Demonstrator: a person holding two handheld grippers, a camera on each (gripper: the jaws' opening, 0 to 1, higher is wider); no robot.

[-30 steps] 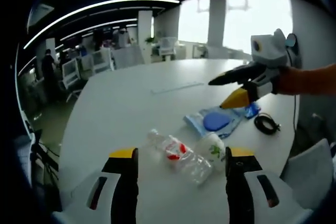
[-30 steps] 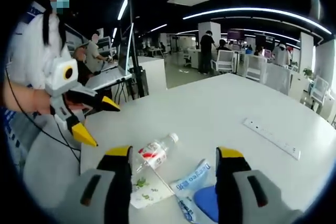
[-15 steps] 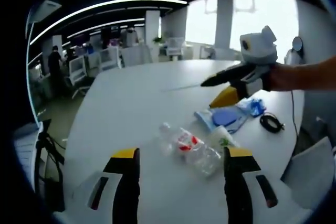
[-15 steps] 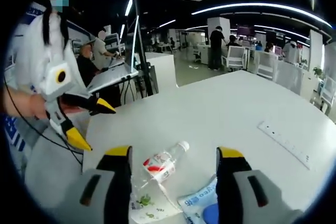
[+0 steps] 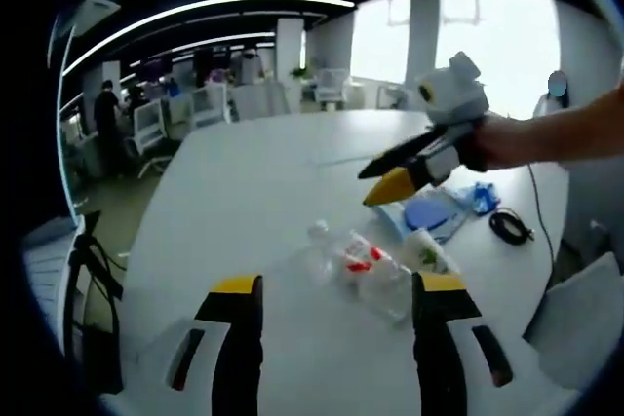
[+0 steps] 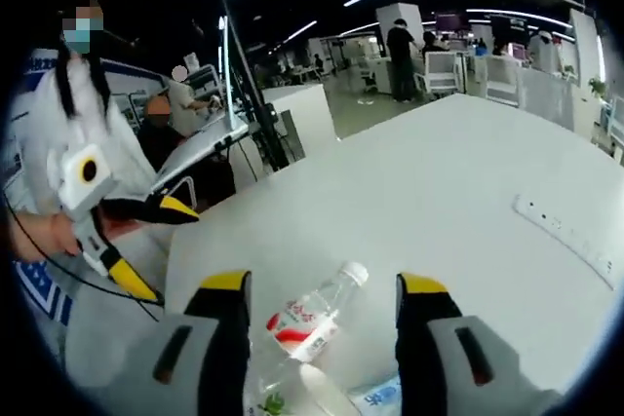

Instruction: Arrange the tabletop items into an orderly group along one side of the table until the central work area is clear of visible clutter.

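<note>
— So, what's nearest in the left gripper view?

— The left gripper (image 5: 334, 291), jaws spread wide with nothing between them, above the white table (image 5: 234, 192). Just beyond its tips lies a clear plastic bottle (image 5: 359, 265) on its side, red label showing, with a white cup (image 5: 427, 251) carrying a green print touching it on the right.

— And behind those?

— A blue packet (image 5: 437, 213) with a round blue patch, then a coiled black cable (image 5: 511, 226) near the table edge. Above the packet hovers the right gripper (image 5: 382, 180), held in a hand (image 5: 502, 141) — its yellow-tipped jaws stand apart, gripping nothing.

— The right gripper view?

— Its own jaws (image 6: 322, 284) are parted too. The same bottle (image 6: 310, 317) lies between and just past them, cap pointing away, cup and packet corner at the bottom. A white power strip (image 6: 570, 238) lies well apart on the right. To the left, the left gripper (image 6: 146, 245) is held off the table edge — open, empty.

— Farther off?

— Office desks, chairs and people.
</note>
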